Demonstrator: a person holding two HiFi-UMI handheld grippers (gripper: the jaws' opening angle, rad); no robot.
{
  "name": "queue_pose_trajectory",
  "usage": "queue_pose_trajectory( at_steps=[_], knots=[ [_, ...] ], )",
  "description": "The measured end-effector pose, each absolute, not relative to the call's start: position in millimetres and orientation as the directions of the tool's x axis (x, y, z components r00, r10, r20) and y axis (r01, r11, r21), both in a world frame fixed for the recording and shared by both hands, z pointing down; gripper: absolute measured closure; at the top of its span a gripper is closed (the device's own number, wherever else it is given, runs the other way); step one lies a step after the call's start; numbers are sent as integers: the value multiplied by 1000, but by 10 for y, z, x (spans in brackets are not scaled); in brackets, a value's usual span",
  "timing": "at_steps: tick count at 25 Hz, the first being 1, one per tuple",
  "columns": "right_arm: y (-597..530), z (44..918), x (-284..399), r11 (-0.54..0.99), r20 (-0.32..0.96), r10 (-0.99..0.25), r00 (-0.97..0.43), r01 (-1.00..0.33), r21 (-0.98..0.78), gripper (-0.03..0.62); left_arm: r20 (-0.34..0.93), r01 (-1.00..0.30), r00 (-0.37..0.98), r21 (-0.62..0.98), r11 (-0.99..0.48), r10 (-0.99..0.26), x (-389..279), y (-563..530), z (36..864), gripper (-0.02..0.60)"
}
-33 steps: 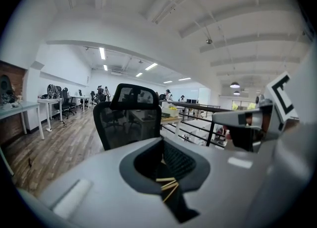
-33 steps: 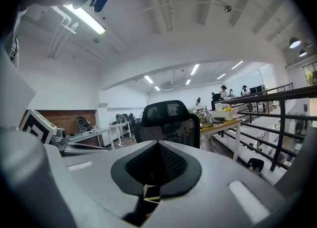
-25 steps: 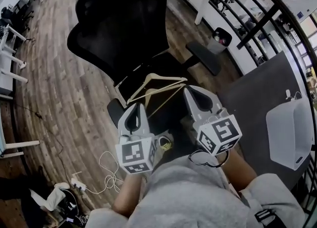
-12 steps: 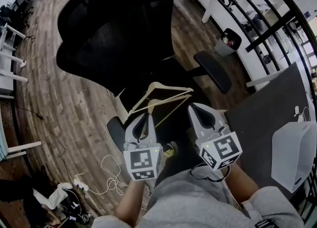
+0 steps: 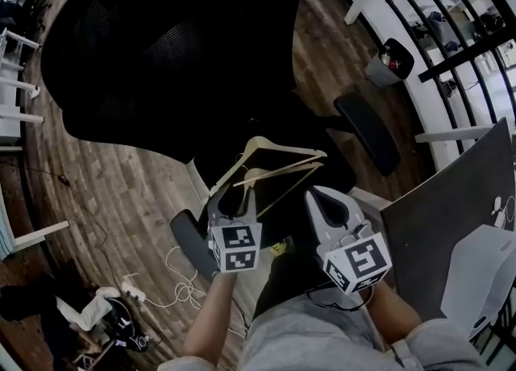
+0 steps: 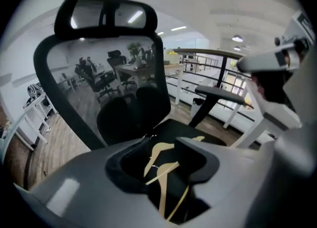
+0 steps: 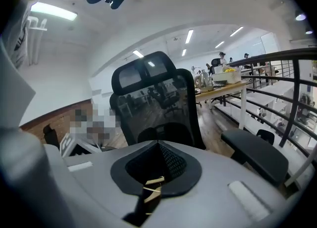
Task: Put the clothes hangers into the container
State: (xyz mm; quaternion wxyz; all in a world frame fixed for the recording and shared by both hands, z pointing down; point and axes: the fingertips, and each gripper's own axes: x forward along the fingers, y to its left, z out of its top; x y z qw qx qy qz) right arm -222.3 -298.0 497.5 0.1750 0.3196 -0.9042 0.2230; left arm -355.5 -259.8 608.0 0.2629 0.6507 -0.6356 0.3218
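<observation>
Left gripper [image 5: 233, 198] hangs over the front edge of a black office chair [image 5: 169, 39], tilted down toward the seat [image 5: 278, 123]. Its jaws have just been opening and stand well apart. Nothing is clamped between them; its own view shows the wooden clothes hangers [image 5: 272, 160] through the gap, lying on the seat beyond. The right gripper [image 5: 316, 196] is beside it, close to the hangers' near end, with its jaw tips together and empty. A sliver of pale wood shows through the hollow behind the tips.

At least two hangers lie overlapped on the dark seat cushion, their hooks hard to make out. The chair's tall mesh backrest rises behind them.

The white container [image 5: 484, 277] sits on a dark table [image 5: 439, 224] at the person's right, well apart from the hangers. One padded armrest [image 5: 367, 131] juts out between the seat and that table; the other armrest [image 5: 187, 236] is just beside the left gripper. White cables [image 5: 181, 287] trail over the wood floor [image 5: 105, 192] to the left, and a waste bin [image 5: 393, 61] stands beyond the chair by a black railing [image 5: 459, 39].
</observation>
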Motion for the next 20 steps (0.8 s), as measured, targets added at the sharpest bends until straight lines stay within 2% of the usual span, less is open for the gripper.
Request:
queue_pose_trajectory(
  at_steps=[2,9,15,20],
  knots=[
    [-3038,5105,-2269,693,474,-483,-736,-652,-307,594,793,-995,-40,-90,-51,-608,-3662,-2637,6459,389],
    [-3189,5553,-2371,672,517,-438,-735,-650,-354,594,896,-980,-117,-174,-96,-429,-3998,-2708,7795,345],
    [-3273,5934,-2320,629,554,-422,-718,-671,-391,594,943,-954,-99,-181,-240,-317,-4165,-2723,8611,379],
    [-3274,6227,-2224,596,589,-405,-699,-691,-410,594,969,-929,-117,-184,-321,-216,-4327,-2672,9161,384]
  ],
)
